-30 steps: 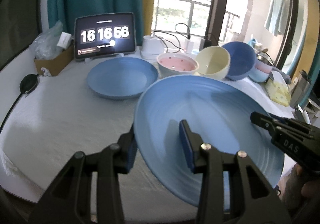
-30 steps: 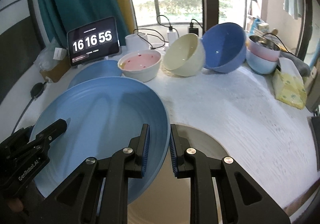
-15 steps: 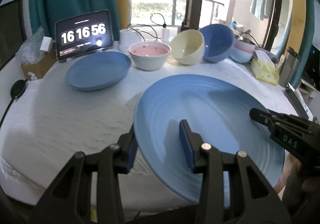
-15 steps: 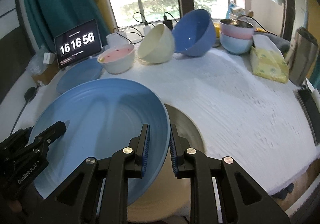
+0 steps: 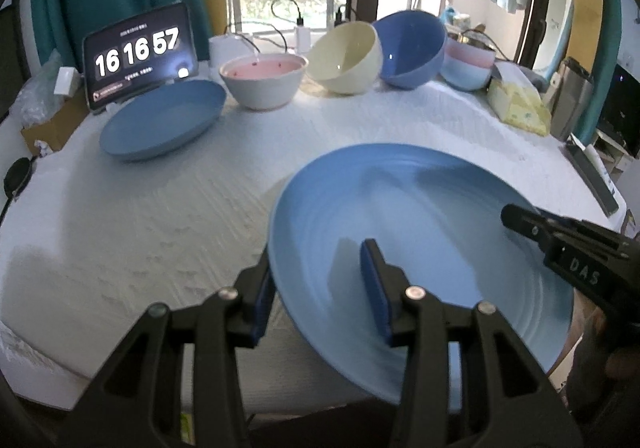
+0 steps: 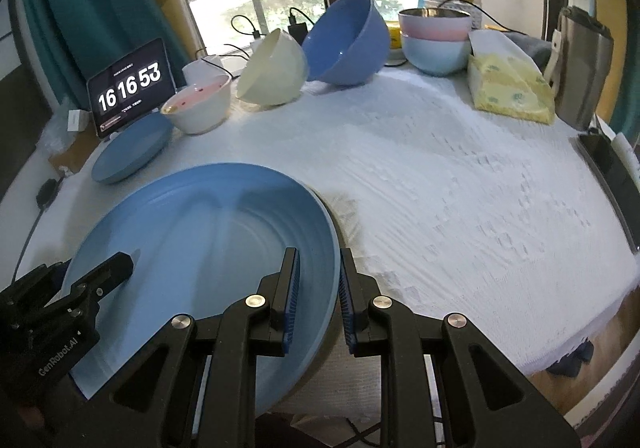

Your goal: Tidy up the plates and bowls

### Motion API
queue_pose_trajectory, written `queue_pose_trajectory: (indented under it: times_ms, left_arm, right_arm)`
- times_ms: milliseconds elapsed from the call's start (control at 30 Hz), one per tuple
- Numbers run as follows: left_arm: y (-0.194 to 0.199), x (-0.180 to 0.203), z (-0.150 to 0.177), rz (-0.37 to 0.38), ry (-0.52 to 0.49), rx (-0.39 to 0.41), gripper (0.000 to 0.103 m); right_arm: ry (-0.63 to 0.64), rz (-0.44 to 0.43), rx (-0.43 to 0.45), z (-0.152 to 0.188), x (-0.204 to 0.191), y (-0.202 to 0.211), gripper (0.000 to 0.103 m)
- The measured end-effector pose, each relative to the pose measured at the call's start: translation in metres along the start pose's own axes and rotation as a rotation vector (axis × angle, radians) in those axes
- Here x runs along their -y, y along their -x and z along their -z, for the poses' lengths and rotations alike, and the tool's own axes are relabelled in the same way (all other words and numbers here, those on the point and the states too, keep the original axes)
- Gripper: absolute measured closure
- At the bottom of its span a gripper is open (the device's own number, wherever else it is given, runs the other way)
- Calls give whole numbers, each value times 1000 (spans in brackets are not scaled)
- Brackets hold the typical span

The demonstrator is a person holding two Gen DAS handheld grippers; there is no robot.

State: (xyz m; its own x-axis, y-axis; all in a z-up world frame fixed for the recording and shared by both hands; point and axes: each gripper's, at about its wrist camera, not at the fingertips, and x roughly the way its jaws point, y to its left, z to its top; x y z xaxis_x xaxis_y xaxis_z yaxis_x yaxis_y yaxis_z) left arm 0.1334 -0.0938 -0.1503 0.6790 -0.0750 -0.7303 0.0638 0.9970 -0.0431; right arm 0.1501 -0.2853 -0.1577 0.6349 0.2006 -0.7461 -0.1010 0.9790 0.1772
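Room: the white table (image 6: 460,184) is bare on my right side, out to its near edge.
Far side: small blue plate (image 5: 162,119) and bowls in a row.
Big blue plate (image 5: 420,248): it sticks out past the near table edge.
My left gripper (image 5: 320,292): its jaws are clamped on the plate's left rim.
My right gripper (image 6: 318,304): its jaws squeeze the right rim.

R hand-held gripper (image 6: 315,290) | clamps big blue plate (image 6: 192,248) rim | L hand-held gripper (image 6: 116,268) opposite
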Motion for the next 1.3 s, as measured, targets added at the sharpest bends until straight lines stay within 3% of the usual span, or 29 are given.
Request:
queue_pose_trajectory:
  times_ms: [200, 433, 633, 1300]
  left_arm:
    - [-12, 7, 2, -48, -45, -49, 55]
    - [-9, -3, 1, -61, -22, -32, 54]
    - [-21, -20, 3, -94, 35, -75, 51]
    - [-53, -7, -23, 9, 9, -54, 55]
  right_arm:
    - [5, 20, 24, 0, 4, -2, 83]
    - [13, 37, -6, 3, 5, -15, 82]
    - [-8, 1, -42, 8, 7, -21, 82]
    - [13, 17, -34, -27, 2, -50, 82]
